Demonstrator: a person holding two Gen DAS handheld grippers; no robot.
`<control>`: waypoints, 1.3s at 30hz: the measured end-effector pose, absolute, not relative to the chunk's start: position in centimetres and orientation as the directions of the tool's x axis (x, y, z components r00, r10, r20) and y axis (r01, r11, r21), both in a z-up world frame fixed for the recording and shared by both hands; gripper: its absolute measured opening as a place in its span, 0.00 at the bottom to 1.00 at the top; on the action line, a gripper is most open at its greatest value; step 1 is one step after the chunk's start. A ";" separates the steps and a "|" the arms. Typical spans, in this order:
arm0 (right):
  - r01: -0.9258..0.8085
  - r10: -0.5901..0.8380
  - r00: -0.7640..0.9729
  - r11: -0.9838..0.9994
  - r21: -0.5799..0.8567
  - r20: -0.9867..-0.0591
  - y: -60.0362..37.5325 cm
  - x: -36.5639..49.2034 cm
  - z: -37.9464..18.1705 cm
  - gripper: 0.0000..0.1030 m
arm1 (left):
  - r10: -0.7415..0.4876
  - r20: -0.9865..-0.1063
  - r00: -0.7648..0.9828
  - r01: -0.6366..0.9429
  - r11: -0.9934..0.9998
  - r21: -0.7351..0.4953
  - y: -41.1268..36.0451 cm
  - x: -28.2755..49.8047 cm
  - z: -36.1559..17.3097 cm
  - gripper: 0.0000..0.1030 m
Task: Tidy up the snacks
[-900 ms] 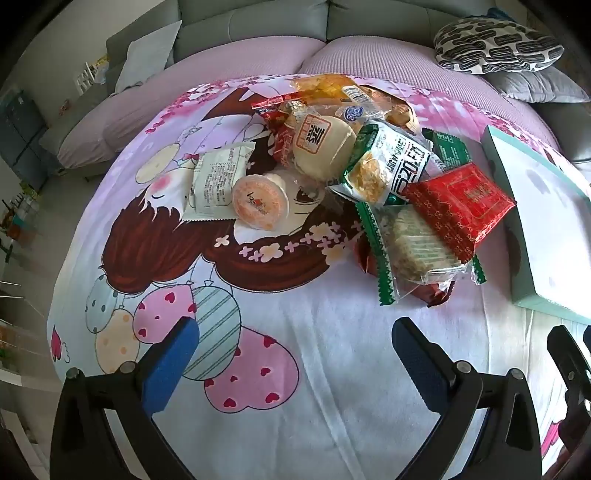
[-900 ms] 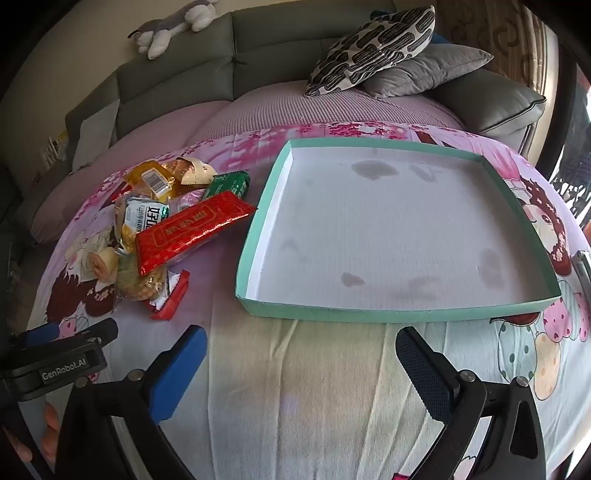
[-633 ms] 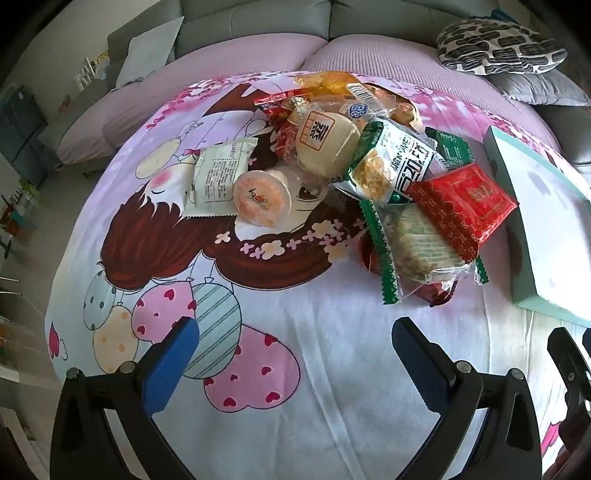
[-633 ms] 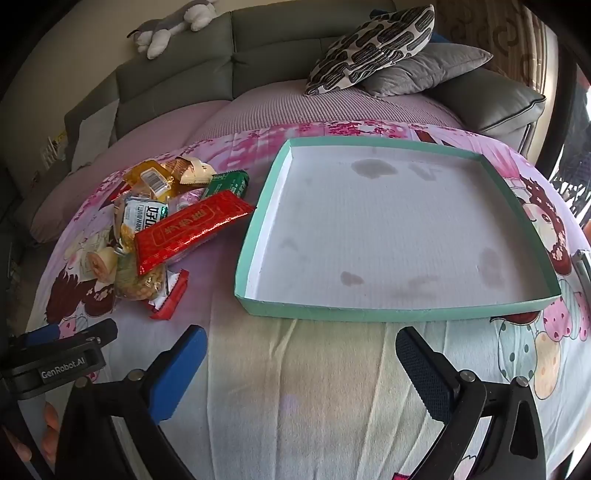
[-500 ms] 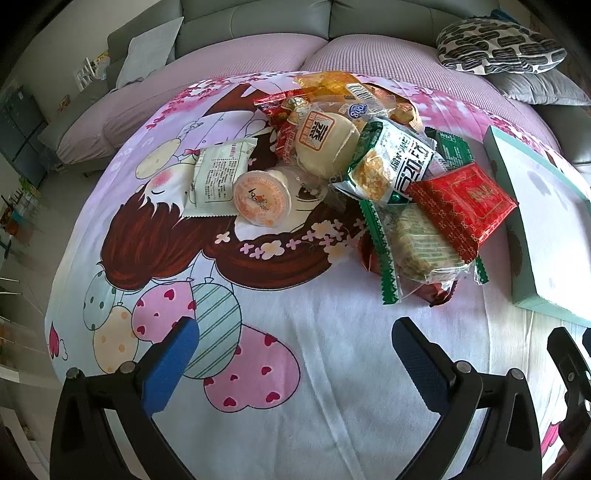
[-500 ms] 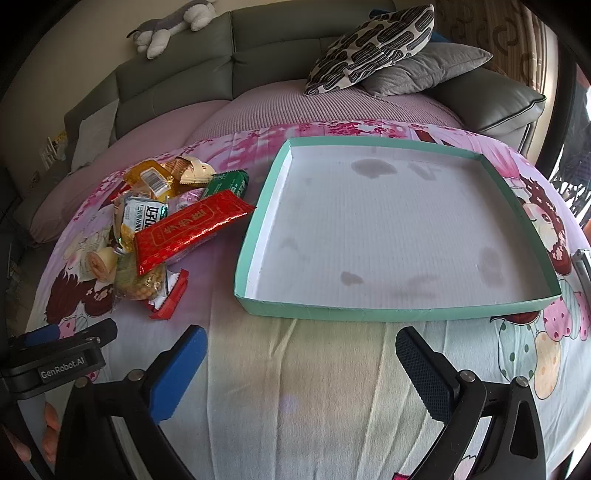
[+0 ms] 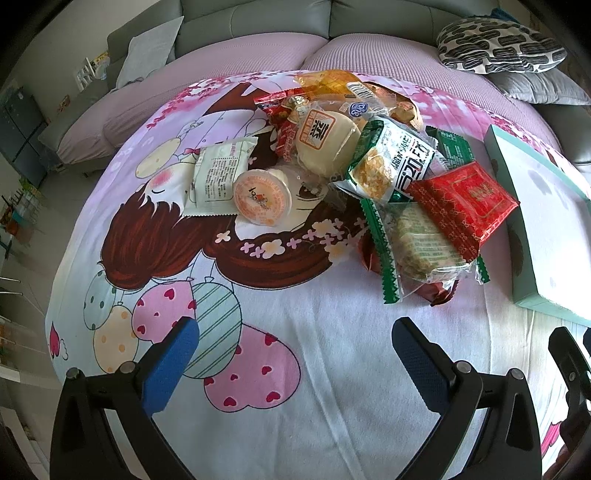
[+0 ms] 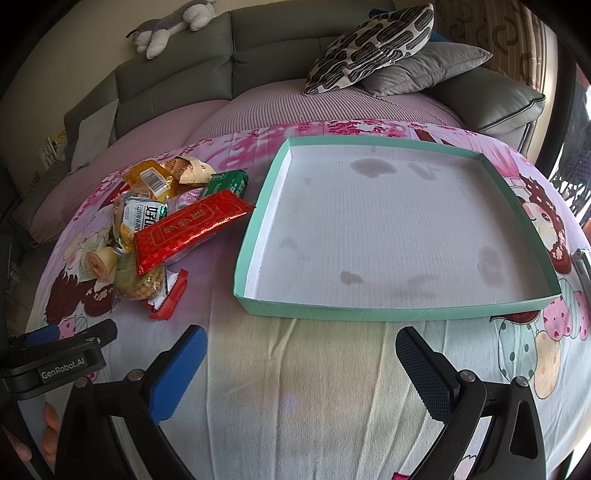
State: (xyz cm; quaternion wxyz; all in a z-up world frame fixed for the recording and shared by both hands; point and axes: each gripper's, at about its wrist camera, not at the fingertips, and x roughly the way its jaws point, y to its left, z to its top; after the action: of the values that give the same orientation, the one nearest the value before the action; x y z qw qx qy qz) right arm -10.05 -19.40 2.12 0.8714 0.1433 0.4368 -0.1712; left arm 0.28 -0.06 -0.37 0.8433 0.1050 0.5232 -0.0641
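My left gripper [image 7: 291, 347]: jaws wide apart, nothing between them, above the cloth [image 7: 332, 387].
My right gripper [image 8: 301, 356]: spread wide too, bare.
Snacks [image 7: 373, 166]: heaped on the cloth, just left of the tray [image 8: 391, 308].
Tray: empty.

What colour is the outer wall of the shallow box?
The shallow box has a mint green outer wall and a white inside; the right wrist view shows it best.

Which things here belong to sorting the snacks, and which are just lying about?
Belong to the job:
- snack pile
- red packet
- jelly cup
- green tray

Just lying about:
- patterned cushion
- grey cushion
- plush toy
- cartoon tablecloth
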 end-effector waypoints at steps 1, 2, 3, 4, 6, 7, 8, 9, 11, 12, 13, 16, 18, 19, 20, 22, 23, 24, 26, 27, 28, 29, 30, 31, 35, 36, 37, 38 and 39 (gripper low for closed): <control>0.423 -0.172 0.559 0.901 0.100 -0.811 -19.4 -10.0 2.1 1.00 | 0.001 -0.894 0.448 0.217 0.970 0.110 -0.1 0.3 -0.4 1.00; 0.423 -0.172 0.559 0.901 0.100 -0.811 -19.4 -10.0 2.1 1.00 | -0.003 -0.888 0.460 0.216 0.970 0.108 0.0 0.3 -0.4 1.00; 0.423 -0.172 0.559 0.901 0.100 -0.811 -19.4 -10.0 2.1 1.00 | -0.004 -0.892 0.452 0.217 0.970 0.106 0.0 0.3 -0.4 1.00; 0.423 -0.172 0.560 0.901 0.100 -0.811 -19.4 -10.0 2.1 1.00 | -0.004 -0.894 0.448 0.218 0.970 0.105 0.0 0.3 -0.4 1.00; 0.423 -0.173 0.560 0.901 0.100 -0.810 -19.4 -10.0 2.1 1.00 | -0.005 -0.892 0.453 0.216 0.971 0.105 0.0 0.3 -0.4 1.00; 0.422 -0.172 0.559 0.901 0.100 -0.811 -19.5 -10.0 2.1 1.00 | -0.005 -0.893 0.450 0.217 0.971 0.104 0.0 0.4 -0.4 1.00; 0.422 -0.172 0.559 0.901 0.100 -0.811 -19.5 -10.0 2.2 1.00 | -0.005 -0.893 0.450 0.217 0.971 0.104 0.0 0.4 -0.4 1.00; 0.422 -0.172 0.559 0.901 0.100 -0.811 -19.4 -10.0 2.1 1.00 | -0.006 -0.892 0.452 0.216 0.971 0.103 0.0 0.3 -0.4 1.00; 0.422 -0.172 0.560 0.901 0.100 -0.811 -19.4 -10.0 2.1 1.00 | -0.006 -0.893 0.450 0.217 0.971 0.103 0.0 0.3 -0.4 1.00; 0.422 -0.172 0.559 0.901 0.101 -0.811 -19.5 -10.0 2.1 1.00 | -0.007 -0.891 0.453 0.217 0.971 0.102 0.0 0.3 -0.4 1.00; 0.423 -0.172 0.559 0.901 0.100 -0.811 -19.5 -10.0 2.2 1.00 | -0.007 -0.891 0.454 0.217 0.971 0.102 0.0 0.3 -0.4 1.00; 0.422 -0.172 0.559 0.901 0.100 -0.811 -19.5 -10.0 2.1 1.00 | -0.008 -0.895 0.447 0.217 0.971 0.100 0.0 0.4 -0.4 1.00; 0.422 -0.172 0.559 0.901 0.100 -0.811 -19.5 -10.0 2.2 1.00 | -0.010 -0.894 0.448 0.217 0.971 0.098 0.0 0.4 -0.4 1.00; 0.422 -0.171 0.559 0.901 0.100 -0.811 -19.5 -10.0 2.2 1.00 | -0.010 -0.894 0.449 0.217 0.971 0.098 0.0 0.4 -0.4 1.00; 0.422 -0.171 0.559 0.901 0.100 -0.811 -19.5 -10.1 2.1 1.00 | -0.011 -0.893 0.449 0.217 0.971 0.097 0.0 0.4 -0.4 1.00; 0.422 -0.171 0.559 0.901 0.101 -0.811 -19.5 -10.0 2.2 1.00 | -0.012 -0.894 0.448 0.217 0.972 0.096 0.1 0.4 -0.4 1.00; 0.422 -0.171 0.559 0.901 0.101 -0.811 -19.5 -10.1 2.1 1.00 | -0.012 -0.895 0.447 0.217 0.972 0.095 0.1 0.4 -0.4 1.00; 0.422 -0.171 0.559 0.901 0.101 -0.812 -19.5 -10.0 2.1 1.00 | -0.012 -0.895 0.445 0.217 0.972 0.095 0.1 0.4 -0.4 1.00; 0.422 -0.171 0.559 0.901 0.101 -0.812 -19.5 -10.1 2.2 1.00 | -0.013 -0.896 0.445 0.217 0.972 0.093 0.1 0.4 -0.4 1.00; 0.422 -0.172 0.559 0.901 0.100 -0.811 -19.5 -10.1 2.2 1.00 | -0.017 -0.896 0.444 0.216 0.972 0.089 0.1 0.4 -0.4 1.00; 0.421 -0.171 0.560 0.902 0.100 -0.811 -19.5 -10.0 2.2 1.00 | -0.023 -0.897 0.442 0.214 0.973 0.081 0.2 0.4 -0.3 1.00; 0.417 -0.169 0.562 0.903 0.100 -0.810 -19.5 -10.0 2.2 1.00 | -0.030 -0.898 0.438 0.214 0.974 0.072 0.3 0.4 -0.3 1.00; 0.414 -0.168 0.564 0.905 0.101 -0.809 -19.5 -10.1 2.2 1.00 | -0.043 -0.896 0.441 0.210 0.976 0.057 0.5 0.5 -0.2 1.00; 0.408 -0.165 0.568 0.907 0.102 -0.807 -19.4 -10.0 2.3 1.00 | -0.056 -0.894 0.444 0.202 0.979 0.040 0.8 0.6 -0.1 1.00; 0.367 -0.135 0.597 0.923 0.119 -0.791 -18.7 -9.5 3.0 1.00 | -0.047 -0.877 0.478 0.172 0.984 0.041 1.8 1.3 0.9 1.00; 0.360 -0.133 0.600 0.925 0.118 -0.789 -18.5 -9.2 3.2 1.00 | -0.064 -0.871 0.487 0.160 0.987 0.017 2.2 1.5 1.2 1.00; 0.352 -0.125 0.605 0.928 0.123 -0.786 -18.3 -8.8 3.5 1.00 | -0.086 -0.862 0.500 0.146 0.989 -0.014 2.6 1.7 1.6 1.00; 0.347 -0.114 0.610 0.928 0.135 -0.784 -18.3 -8.6 3.7 1.00 | -0.116 -0.843 0.526 0.137 0.989 -0.050 3.0 1.8 2.0 1.00; 0.341 -0.097 0.617 0.927 0.154 -0.781 -18.2 -8.2 4.0 1.00 | -0.129 -0.825 0.550 0.128 0.989 -0.070 3.2 2.0 2.5 1.00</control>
State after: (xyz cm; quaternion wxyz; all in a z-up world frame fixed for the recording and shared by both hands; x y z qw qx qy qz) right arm -8.19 -18.22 4.00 0.8872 0.1454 0.4201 -0.1233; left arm 2.03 3.24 2.49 0.8805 -0.0009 0.4684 -0.0730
